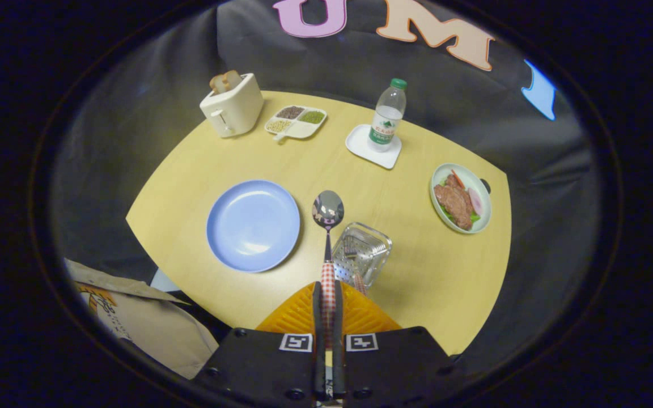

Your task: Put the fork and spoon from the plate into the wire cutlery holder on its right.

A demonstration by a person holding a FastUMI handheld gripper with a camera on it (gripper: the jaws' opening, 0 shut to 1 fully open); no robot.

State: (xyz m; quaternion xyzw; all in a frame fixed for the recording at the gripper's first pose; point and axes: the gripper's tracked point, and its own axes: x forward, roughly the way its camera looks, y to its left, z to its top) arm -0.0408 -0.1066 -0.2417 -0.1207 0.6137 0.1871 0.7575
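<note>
My gripper [327,292] is shut on the spoon [327,212] by its red-and-white checked handle, both fingers pressing on it. The shiny bowl of the spoon points away from me, held in the air high above the table. Below and just right of the spoon stands the wire cutlery holder [363,255], with a fork [352,258] lying inside it, its checked handle near my fingers. To the left of the holder sits the blue plate [253,225], bare of cutlery.
On the yellow table [428,283] stand a cream toaster [232,105] with bread, a divided snack tray [295,121], a water bottle [387,116] on a white coaster, and a plate of meat and vegetables [461,198] at the right. A person's beige sleeve [145,317] shows near left.
</note>
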